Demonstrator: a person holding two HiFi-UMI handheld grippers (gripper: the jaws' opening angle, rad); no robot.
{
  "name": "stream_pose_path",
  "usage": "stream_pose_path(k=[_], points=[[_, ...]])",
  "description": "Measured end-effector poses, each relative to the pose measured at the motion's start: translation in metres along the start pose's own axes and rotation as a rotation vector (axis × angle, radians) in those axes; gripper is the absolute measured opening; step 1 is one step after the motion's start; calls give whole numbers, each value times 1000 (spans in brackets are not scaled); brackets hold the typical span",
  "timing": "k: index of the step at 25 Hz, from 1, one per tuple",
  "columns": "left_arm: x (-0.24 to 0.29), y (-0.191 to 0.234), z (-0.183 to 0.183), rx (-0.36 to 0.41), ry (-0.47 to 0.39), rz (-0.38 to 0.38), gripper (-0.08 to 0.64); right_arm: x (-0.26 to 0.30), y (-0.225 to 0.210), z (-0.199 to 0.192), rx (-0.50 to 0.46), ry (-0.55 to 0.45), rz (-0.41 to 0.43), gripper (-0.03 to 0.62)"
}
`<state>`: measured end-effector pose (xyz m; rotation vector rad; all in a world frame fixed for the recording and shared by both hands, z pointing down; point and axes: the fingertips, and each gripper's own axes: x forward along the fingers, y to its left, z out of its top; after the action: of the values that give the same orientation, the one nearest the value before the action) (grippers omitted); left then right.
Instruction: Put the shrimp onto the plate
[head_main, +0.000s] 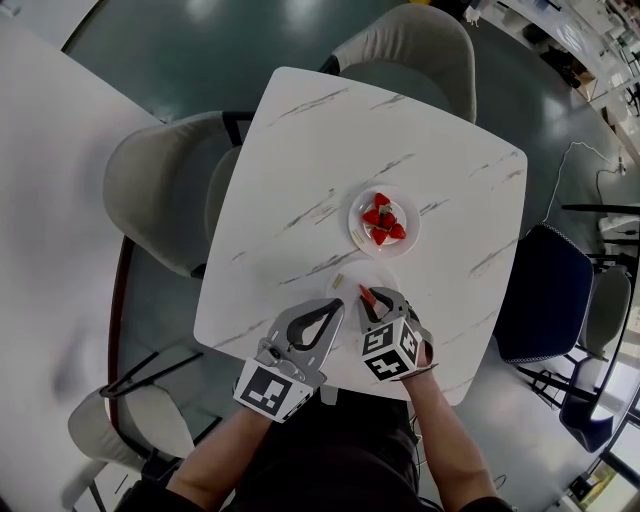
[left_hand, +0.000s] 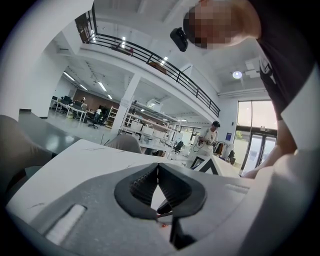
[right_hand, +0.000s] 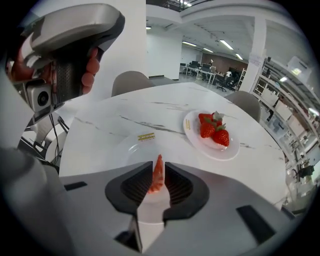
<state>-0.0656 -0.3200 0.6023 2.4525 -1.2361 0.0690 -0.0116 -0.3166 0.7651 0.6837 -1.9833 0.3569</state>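
Now | right gripper (head_main: 372, 300) pitched steeply down, clamping shrimp (right_hand: 157, 176) over plate (right_hand: 125, 150) | left gripper (left_hand: 158, 170) near level, closed, empty.

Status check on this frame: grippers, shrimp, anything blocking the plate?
Right gripper shut on shrimp, over the empty plate. Left gripper shut, holding nothing. Way clear; strawberry plate sits farther off.

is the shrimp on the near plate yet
Not yet: the shrimp is pinched in the right gripper, over the plate, which holds no food.
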Motion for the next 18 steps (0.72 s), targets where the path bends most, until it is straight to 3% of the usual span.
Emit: stream_pose_path(k=[4,8,11,13,18], points=[[-2,-2,3,-3,-3,4,8,-7,1,3,37,-9,45,106],[-5,-10,13,5,15,0,8,-36,-4,27,92,-101,54,101],[-8,-22,24,21,28,-9,8,-62,-3,47,137,-178,61,55],[-9,-28,34,33,41,-8,8,-83,-3,65,155,-256,59,3],[-18,-37,67,42,54,20,8,-158,-18,122,219,-506,40,3]])
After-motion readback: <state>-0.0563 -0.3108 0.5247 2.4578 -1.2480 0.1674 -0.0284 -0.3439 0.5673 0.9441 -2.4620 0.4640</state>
